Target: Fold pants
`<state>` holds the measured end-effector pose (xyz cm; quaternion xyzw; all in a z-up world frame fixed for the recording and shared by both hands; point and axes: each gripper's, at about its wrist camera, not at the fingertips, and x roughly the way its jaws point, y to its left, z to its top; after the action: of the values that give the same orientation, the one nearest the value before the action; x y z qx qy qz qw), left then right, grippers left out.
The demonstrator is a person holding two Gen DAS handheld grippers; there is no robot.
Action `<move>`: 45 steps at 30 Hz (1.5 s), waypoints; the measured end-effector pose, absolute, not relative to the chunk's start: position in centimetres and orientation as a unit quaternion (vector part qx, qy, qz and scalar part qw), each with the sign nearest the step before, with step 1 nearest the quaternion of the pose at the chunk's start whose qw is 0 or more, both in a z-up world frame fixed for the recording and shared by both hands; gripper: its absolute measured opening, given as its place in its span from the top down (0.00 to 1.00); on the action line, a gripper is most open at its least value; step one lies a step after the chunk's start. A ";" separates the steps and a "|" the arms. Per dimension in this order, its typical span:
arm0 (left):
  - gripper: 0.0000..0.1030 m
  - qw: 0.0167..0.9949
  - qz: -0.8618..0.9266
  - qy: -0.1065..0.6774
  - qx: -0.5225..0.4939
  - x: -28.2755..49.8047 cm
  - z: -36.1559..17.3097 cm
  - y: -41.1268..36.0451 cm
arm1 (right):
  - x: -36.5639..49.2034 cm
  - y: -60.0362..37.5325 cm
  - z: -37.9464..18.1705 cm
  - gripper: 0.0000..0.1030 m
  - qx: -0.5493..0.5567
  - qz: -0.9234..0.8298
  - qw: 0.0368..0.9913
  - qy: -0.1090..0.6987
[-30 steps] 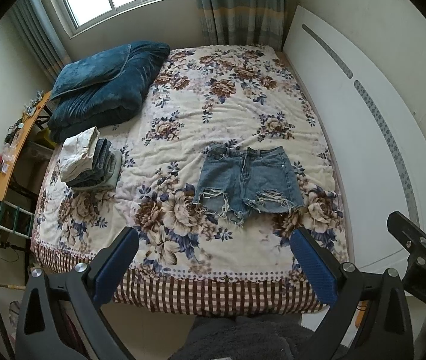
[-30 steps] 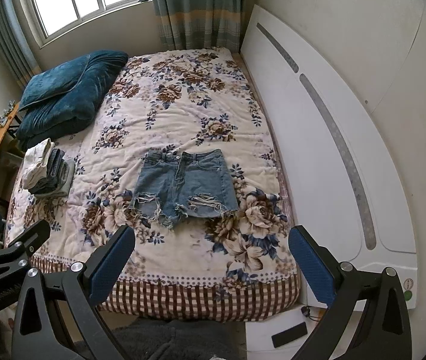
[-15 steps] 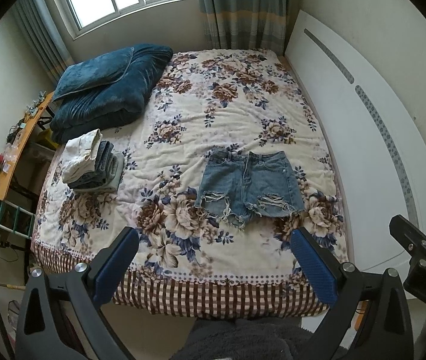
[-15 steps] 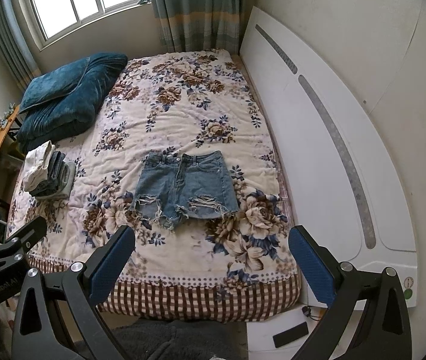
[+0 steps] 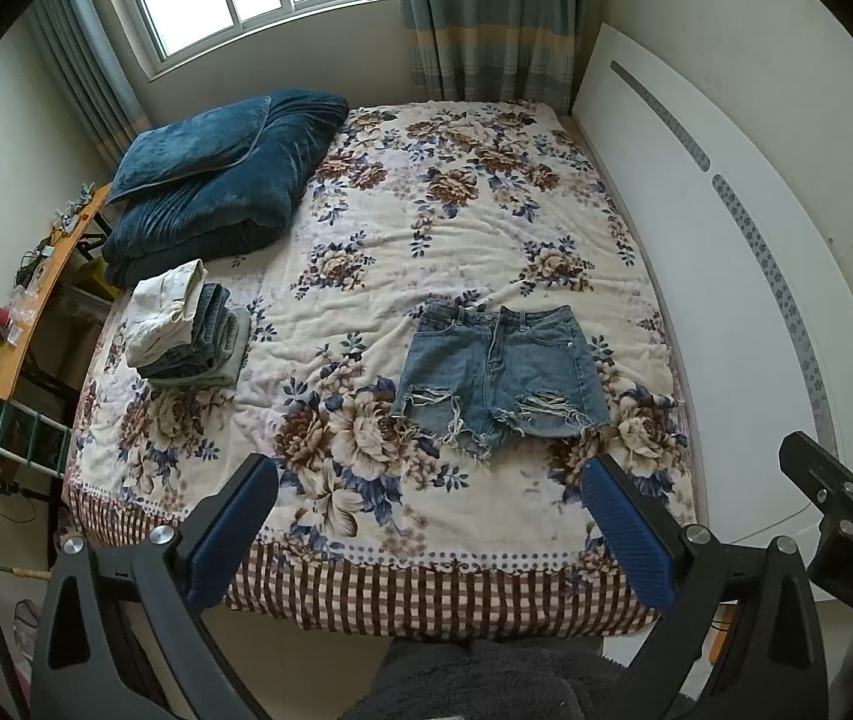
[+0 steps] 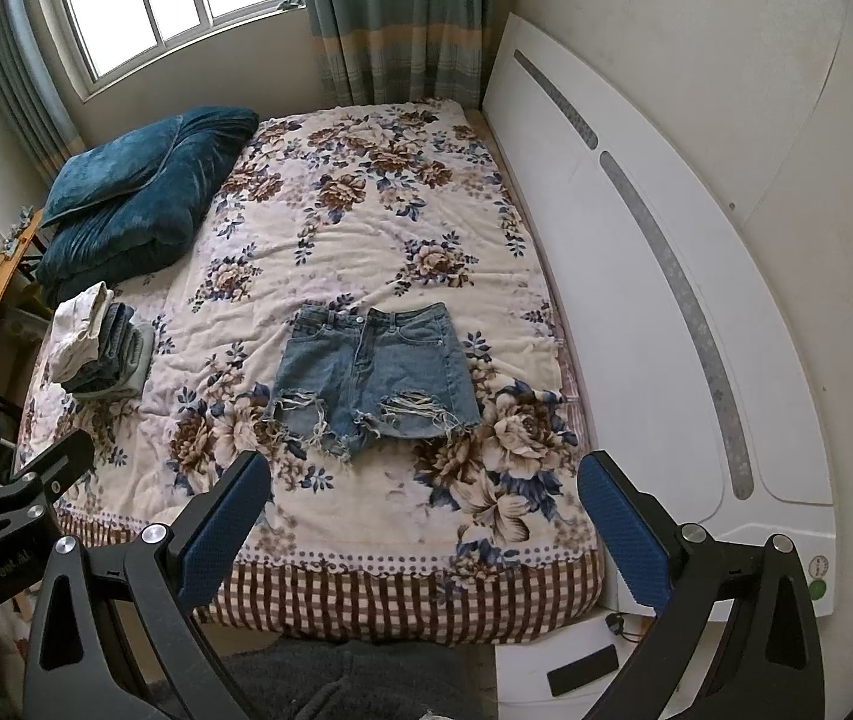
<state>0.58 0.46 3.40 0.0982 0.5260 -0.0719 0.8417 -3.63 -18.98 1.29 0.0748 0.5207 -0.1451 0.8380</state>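
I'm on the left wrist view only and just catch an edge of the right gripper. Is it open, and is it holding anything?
Observer: The right gripper is open, with its blue pads wide apart and nothing between them. It is short of the frayed blue denim shorts and not touching them.
Operator: What's past the bed's near right corner, outside my frame?
Observer: A round green sticker sits on the lower corner of the white curved bed panel.
Operator: Anything below that?
Observer: A flat black rectangular piece lies on the white base under the panel.
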 end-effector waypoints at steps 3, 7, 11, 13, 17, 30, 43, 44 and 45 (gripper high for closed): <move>0.00 0.842 -0.072 0.526 0.097 0.5 3.4 0.5 | -3.6 -19.0 1.2 0.00 0.074 -0.145 0.838 0.521; 0.00 0.843 -0.073 0.524 0.098 0.2 3.2 0.7 | -3.6 -18.9 1.3 0.00 0.073 -0.144 0.838 0.522; 0.00 0.843 -0.073 0.524 0.098 0.3 3.4 0.6 | -3.7 -18.9 1.2 0.00 0.074 -0.144 0.838 0.521; 0.00 0.843 -0.073 0.524 0.097 0.1 3.2 0.8 | -3.5 -18.8 1.5 0.00 0.075 -0.144 0.838 0.521; 0.00 0.843 -0.073 0.523 0.097 0.1 3.2 0.9 | -3.6 -18.9 1.4 0.00 0.075 -0.144 0.838 0.520; 0.00 0.843 -0.073 0.524 0.099 0.7 3.6 0.6 | -3.7 -19.0 1.4 0.00 0.075 -0.144 0.839 0.519; 0.00 0.857 -0.029 0.504 0.104 4.3 0.7 1.0 | -1.7 -19.6 -0.3 0.00 0.097 -0.141 0.841 0.513; 0.00 0.854 -0.018 0.508 0.113 5.7 -0.7 1.0 | -1.2 -20.0 -1.2 0.00 0.101 -0.144 0.839 0.516; 0.00 0.852 -0.014 0.511 0.115 6.3 -1.9 1.0 | -0.7 -20.8 -3.0 0.00 0.107 -0.146 0.834 0.521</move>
<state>6.30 0.99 -1.93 0.1153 0.5108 -0.0138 0.8518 -0.68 -20.77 -2.98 0.1065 0.5206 -0.1465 0.8344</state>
